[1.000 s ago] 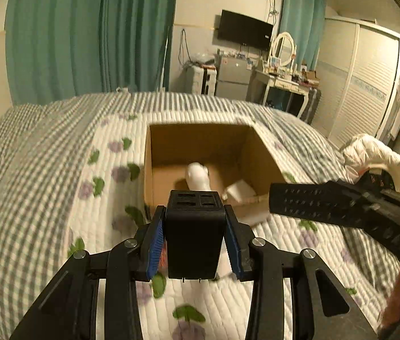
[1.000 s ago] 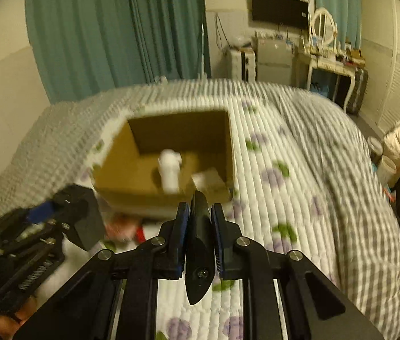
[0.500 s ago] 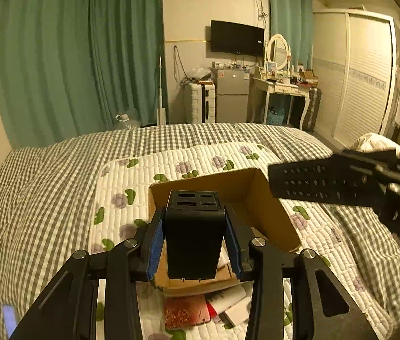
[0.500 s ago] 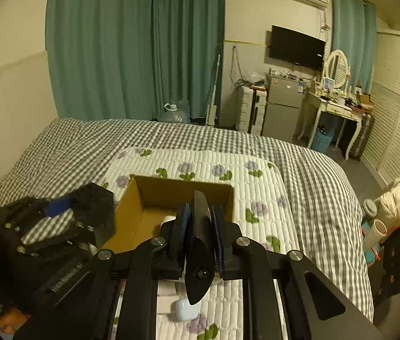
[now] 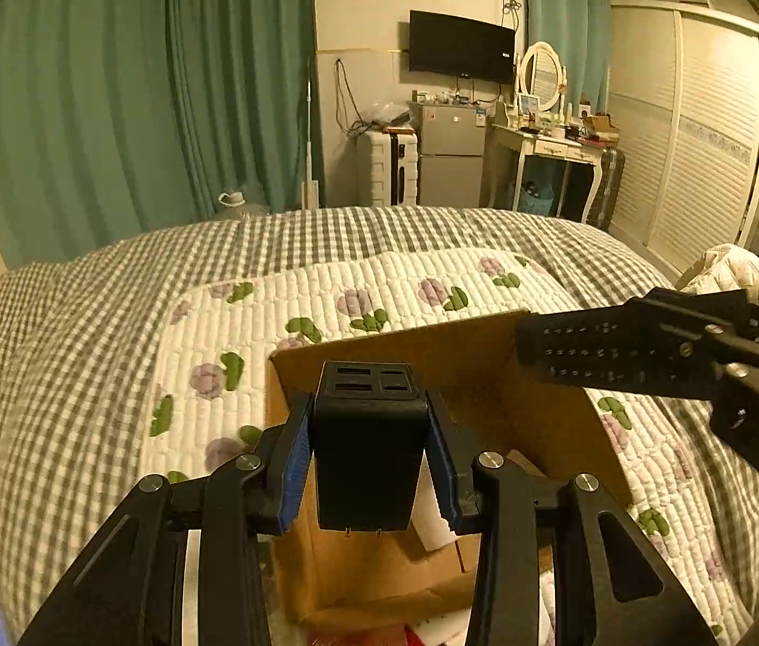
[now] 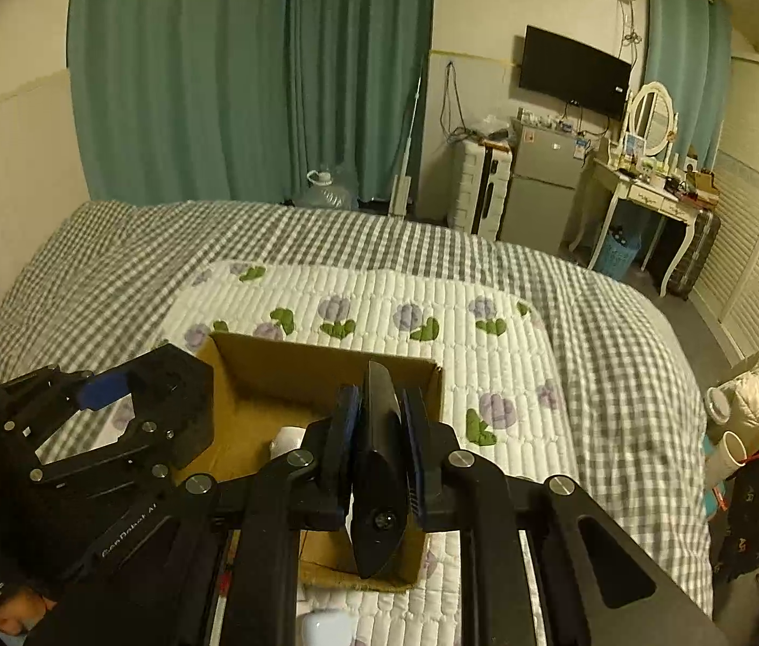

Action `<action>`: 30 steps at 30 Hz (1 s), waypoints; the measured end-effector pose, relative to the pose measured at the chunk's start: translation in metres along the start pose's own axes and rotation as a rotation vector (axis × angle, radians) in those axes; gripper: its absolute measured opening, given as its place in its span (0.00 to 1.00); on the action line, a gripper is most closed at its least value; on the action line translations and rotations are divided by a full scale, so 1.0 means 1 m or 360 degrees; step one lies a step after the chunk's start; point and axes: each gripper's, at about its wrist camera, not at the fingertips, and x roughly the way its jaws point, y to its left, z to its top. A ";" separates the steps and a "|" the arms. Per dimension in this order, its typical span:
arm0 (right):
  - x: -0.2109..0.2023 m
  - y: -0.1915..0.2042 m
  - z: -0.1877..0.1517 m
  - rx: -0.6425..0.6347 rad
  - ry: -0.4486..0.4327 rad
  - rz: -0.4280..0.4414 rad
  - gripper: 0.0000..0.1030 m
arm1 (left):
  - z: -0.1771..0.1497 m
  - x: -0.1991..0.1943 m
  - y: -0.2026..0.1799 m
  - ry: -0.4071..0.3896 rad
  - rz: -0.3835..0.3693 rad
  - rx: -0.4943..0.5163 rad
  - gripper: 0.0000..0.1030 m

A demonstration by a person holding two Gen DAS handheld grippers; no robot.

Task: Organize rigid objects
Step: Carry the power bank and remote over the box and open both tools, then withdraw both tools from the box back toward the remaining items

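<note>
My left gripper (image 5: pixel 371 457) is shut on a black box-shaped charger block (image 5: pixel 370 457) with slots on its top, held above the near-left part of an open cardboard box (image 5: pixel 433 355). My right gripper (image 6: pixel 379 452) is shut on a thin black flat object (image 6: pixel 379 474), held edge-on over the same cardboard box (image 6: pixel 293 371). A white item (image 6: pixel 288 439) lies inside the box. The left gripper shows at the left in the right wrist view (image 6: pixel 126 420); the right gripper shows at the right in the left wrist view (image 5: pixel 648 350).
The box sits on a white quilted mat with purple flowers (image 5: pixel 379 290) over a grey checked bedspread (image 6: pixel 110 269). A white case (image 6: pixel 325 627) and red and white items (image 5: pixel 412 635) lie on the mat in front of the box. Green curtains, fridge and dressing table stand beyond the bed.
Both grippers have risen and tilted up over the second, so the box sits lower in both views and more of the room shows. Both still hold their objects.
</note>
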 end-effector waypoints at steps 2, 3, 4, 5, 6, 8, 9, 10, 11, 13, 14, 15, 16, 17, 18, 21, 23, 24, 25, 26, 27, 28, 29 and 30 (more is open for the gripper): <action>0.015 0.000 -0.003 0.0006 0.0028 0.0015 0.15 | -0.006 0.017 0.000 0.0039 0.0007 -0.0010 0.38; 0.021 -0.001 -0.005 0.0012 0.0042 0.0020 0.15 | -0.008 0.022 0.000 0.0056 0.0010 -0.0013 0.38; 0.028 -0.001 -0.007 0.0016 0.0055 0.0022 0.15 | -0.011 0.030 0.000 0.0082 0.0018 -0.0013 0.38; 0.034 -0.002 -0.009 0.0017 0.0065 0.0020 0.15 | -0.012 0.035 0.000 0.0093 0.0024 -0.0005 0.38; 0.040 -0.002 -0.011 0.0016 0.0073 0.0016 0.15 | -0.014 0.038 0.000 0.0094 0.0029 0.0002 0.38; 0.049 -0.004 -0.014 0.0019 0.0085 0.0013 0.15 | -0.016 0.047 0.003 0.0098 0.0041 0.0007 0.38; 0.054 -0.006 -0.016 0.0027 0.0091 0.0009 0.15 | -0.016 0.051 0.005 0.0102 0.0046 -0.0006 0.38; 0.057 -0.007 -0.017 0.0038 0.0094 0.0006 0.15 | -0.017 0.054 0.006 0.0107 0.0046 -0.0013 0.38; 0.061 -0.009 -0.019 0.0054 0.0096 0.0007 0.15 | -0.018 0.056 0.007 0.0110 0.0047 -0.0025 0.38; 0.068 -0.010 -0.023 0.0091 0.0093 0.0017 0.15 | -0.021 0.061 0.009 0.0108 0.0037 -0.0061 0.38; 0.071 -0.009 -0.024 0.0097 0.0095 0.0020 0.15 | -0.023 0.064 0.010 0.0111 0.0025 -0.0075 0.38; 0.073 -0.008 -0.026 0.0095 0.0095 0.0017 0.15 | -0.024 0.066 0.009 0.0120 0.0019 -0.0078 0.38; 0.077 -0.004 -0.028 0.0082 0.0092 0.0010 0.15 | -0.025 0.068 0.007 0.0129 0.0018 -0.0072 0.39; 0.079 -0.002 -0.029 0.0079 0.0089 0.0007 0.15 | -0.027 0.070 0.005 0.0137 0.0023 -0.0060 0.39; 0.081 -0.001 -0.030 0.0081 0.0087 0.0006 0.15 | -0.030 0.071 0.004 0.0141 0.0027 -0.0051 0.39; 0.087 -0.005 -0.033 0.0141 0.0099 0.0016 0.15 | -0.035 0.074 0.002 0.0132 0.0035 -0.0049 0.40; 0.085 -0.012 -0.036 0.0199 0.0080 0.0032 0.15 | -0.033 0.066 0.001 0.0074 0.0017 -0.0045 0.45; 0.083 -0.014 -0.036 0.0207 0.0068 0.0031 0.16 | -0.030 0.062 0.000 0.0058 0.0008 -0.0036 0.55; 0.081 -0.016 -0.036 0.0205 0.0060 0.0022 0.16 | -0.027 0.057 -0.002 0.0040 0.0018 -0.0019 0.60; 0.079 -0.019 -0.034 0.0210 0.0059 0.0020 0.17 | -0.022 0.050 -0.005 0.0006 0.0044 0.0017 0.61; 0.076 -0.022 -0.032 0.0226 0.0050 0.0029 0.17 | -0.018 0.046 -0.006 -0.0012 0.0056 0.0050 0.61; 0.069 -0.026 -0.028 0.0254 0.0029 0.0054 0.17 | -0.013 0.040 -0.009 -0.0027 0.0069 0.0085 0.61; 0.063 -0.028 -0.024 0.0268 0.0009 0.0065 0.18 | -0.009 0.036 -0.010 -0.0038 0.0086 0.0110 0.61; 0.057 -0.030 -0.020 0.0273 -0.0010 0.0070 0.22 | -0.005 0.031 -0.011 -0.0048 0.0104 0.0128 0.62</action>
